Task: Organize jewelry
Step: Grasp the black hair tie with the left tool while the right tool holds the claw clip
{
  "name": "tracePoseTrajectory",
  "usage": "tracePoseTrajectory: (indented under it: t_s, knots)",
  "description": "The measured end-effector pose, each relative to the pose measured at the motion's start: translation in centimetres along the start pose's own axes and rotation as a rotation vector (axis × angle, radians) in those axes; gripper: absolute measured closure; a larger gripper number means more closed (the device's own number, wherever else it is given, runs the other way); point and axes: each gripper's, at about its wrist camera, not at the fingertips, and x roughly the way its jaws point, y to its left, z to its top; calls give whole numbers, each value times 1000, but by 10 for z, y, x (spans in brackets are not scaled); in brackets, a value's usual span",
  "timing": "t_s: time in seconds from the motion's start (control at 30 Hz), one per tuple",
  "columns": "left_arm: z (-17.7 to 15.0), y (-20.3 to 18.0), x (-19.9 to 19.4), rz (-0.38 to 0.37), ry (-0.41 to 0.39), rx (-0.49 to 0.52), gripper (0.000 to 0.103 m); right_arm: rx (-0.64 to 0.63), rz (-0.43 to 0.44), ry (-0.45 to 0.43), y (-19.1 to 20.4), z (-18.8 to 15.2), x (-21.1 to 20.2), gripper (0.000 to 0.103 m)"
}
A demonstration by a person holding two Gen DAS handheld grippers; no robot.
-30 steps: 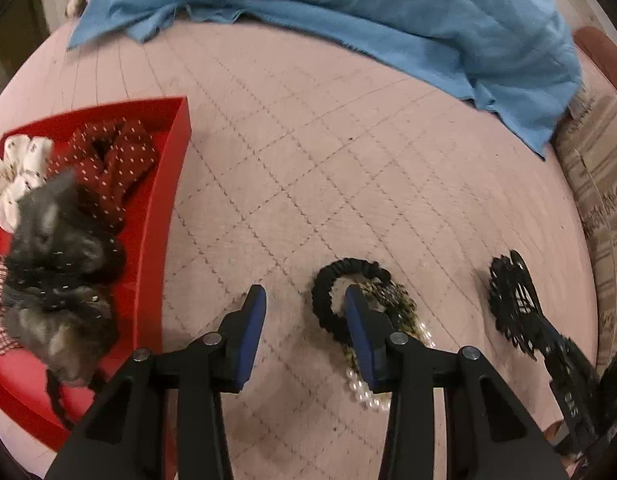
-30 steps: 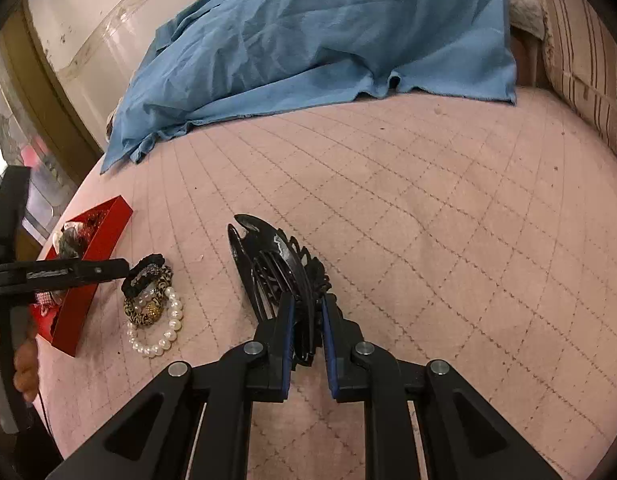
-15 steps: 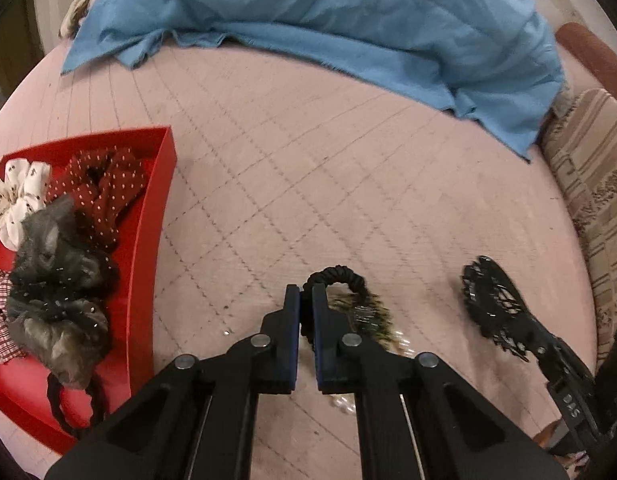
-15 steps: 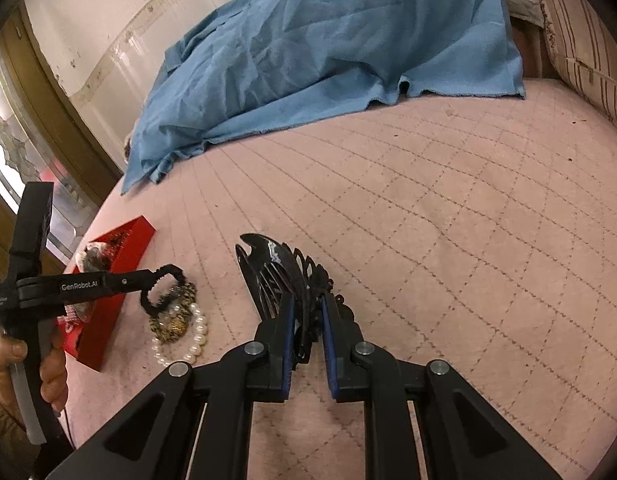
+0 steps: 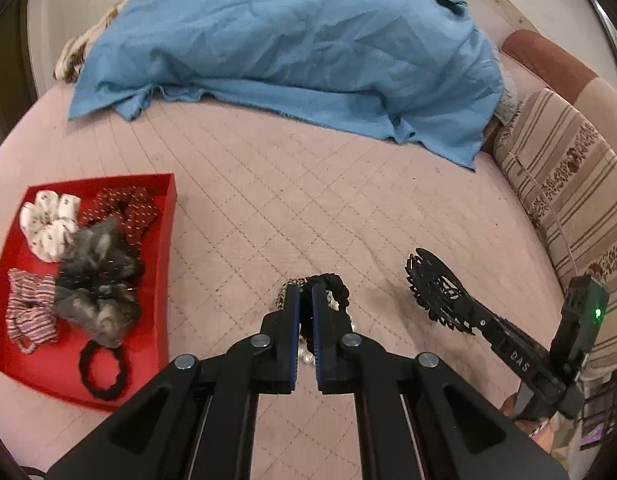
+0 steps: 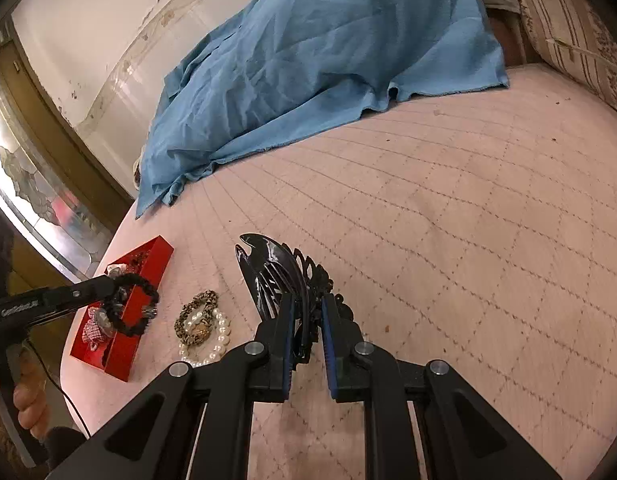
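Observation:
My left gripper [image 5: 305, 292] is shut on a black braided hair tie [image 5: 335, 286] and holds it above the pink quilt; in the right wrist view the tie [image 6: 134, 305] hangs in the air near the red tray [image 6: 126, 342]. The red tray [image 5: 164, 248] at left holds several scrunchies and a black hair band [image 5: 102, 370]. My right gripper [image 6: 308, 304] is shut on a black ornate hair claw [image 6: 274, 270], also in the left wrist view [image 5: 438, 288]. A leopard-print scrunchie [image 6: 198, 312] and a pearl bracelet [image 6: 214, 340] lie on the quilt.
A blue sheet [image 5: 292, 44] covers the far part of the bed. A striped cushion [image 5: 568, 204] lies along the right side. The bed edge runs just left of the tray, with a stained-glass door [image 6: 32, 196] beyond.
My left gripper closed on the black hair tie and lifted it off the scrunchie and pearls, toward the tray. My right gripper rose a little, still holding the claw.

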Motion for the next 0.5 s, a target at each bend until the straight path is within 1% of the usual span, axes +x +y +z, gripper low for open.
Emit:
tracePoseTrajectory:
  t_s: [0.13, 0.5]
  knots:
    - [-11, -5, -17, 37, -31, 43, 97, 19, 10, -5, -1, -6, -7, 89]
    - [-32, -1, -56, 67, -89, 74, 97, 74, 23, -6, -5, -22, -25, 89]
